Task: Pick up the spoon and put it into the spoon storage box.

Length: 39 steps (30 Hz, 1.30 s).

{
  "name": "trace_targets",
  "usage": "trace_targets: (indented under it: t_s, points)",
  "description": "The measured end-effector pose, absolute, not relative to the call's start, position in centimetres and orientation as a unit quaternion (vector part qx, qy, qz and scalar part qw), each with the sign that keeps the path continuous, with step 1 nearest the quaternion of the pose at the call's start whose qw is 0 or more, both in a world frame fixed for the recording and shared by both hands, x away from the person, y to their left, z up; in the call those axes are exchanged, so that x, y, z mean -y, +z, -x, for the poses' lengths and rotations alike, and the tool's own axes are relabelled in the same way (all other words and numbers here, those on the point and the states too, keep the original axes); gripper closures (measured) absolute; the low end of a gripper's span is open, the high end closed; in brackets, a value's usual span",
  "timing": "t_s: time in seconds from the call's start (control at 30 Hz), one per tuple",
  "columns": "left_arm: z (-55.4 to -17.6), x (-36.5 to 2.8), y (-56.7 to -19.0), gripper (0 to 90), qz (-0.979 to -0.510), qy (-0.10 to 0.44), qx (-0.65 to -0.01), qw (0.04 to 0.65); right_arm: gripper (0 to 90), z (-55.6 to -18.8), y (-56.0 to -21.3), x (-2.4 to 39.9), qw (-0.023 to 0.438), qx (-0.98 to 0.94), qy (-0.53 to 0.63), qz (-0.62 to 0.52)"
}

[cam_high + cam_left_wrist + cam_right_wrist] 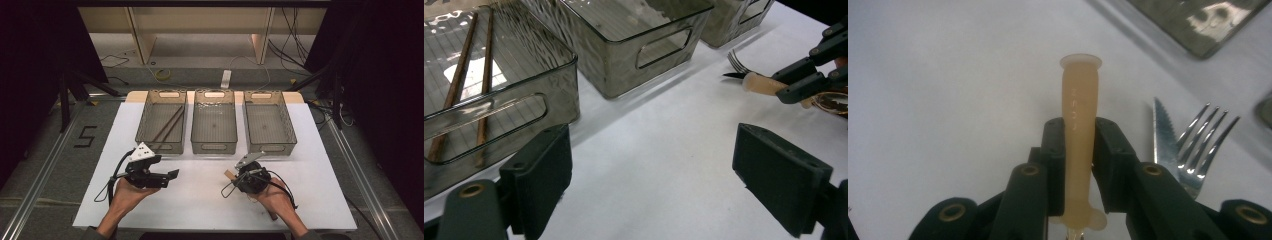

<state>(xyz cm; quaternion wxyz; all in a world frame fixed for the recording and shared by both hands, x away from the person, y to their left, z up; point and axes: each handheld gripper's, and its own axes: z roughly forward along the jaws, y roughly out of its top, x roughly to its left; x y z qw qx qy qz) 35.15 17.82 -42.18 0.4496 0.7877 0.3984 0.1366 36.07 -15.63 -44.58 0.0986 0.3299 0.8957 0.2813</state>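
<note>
From the high view, the right hand-held gripper (234,176) sat low on the white bench (200,200), in front of three grey bins (214,148).

In the left gripper view, the left hand-held gripper (651,175) stood wide open and empty, near the bin holding chopsticks (459,80).

In the right gripper view, the right hand-held gripper (1080,165) had clamped a beige handle (1079,115), just beside a fork (1205,137) and a knife blade (1162,130).
</note>
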Motion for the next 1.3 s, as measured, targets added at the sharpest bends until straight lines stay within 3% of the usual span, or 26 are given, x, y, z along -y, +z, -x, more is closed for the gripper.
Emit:
trace_targets:
  t_s: [0.57, 1.3]
  points:
    - [-35.2, -18.2, -42.0, 15.6, -0.779, 0.128, -0.401, 0.465, 76.7, -38.6, -41.3, 17.1, 0.107, -0.86, 0.358, -0.347]
    - [-35.1, -18.3, -41.9, 15.6, -0.771, 0.132, -0.402, 0.476, 76.5, -43.2, -38.4, 15.5, 0.123, -0.835, 0.395, -0.364]
